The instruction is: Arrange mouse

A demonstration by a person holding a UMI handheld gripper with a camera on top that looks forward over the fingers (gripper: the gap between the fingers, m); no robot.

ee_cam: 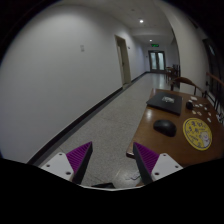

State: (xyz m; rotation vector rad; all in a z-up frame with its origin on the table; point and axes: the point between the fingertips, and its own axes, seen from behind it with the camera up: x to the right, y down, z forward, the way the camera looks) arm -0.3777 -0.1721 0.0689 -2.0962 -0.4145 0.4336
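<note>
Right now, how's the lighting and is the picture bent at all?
Gripper view: ceiling lights glare down the corridor, dimmer near the hand-held gripper, whose fingers are open; the wide lens bows the walls; the mouse on the table looks dark.

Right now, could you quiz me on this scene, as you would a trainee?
1. True or false: the claw holds the mouse.
2. What lies nearer the claw on the wooden table: A) the mouse, B) the black tray?
3. What kind of place stretches beyond the table?

Key:
1. False. The claw is open and empty; the mouse rests on the table, ahead of the fingers.
2. A.
3. A long corridor with a door at its far end.
</note>
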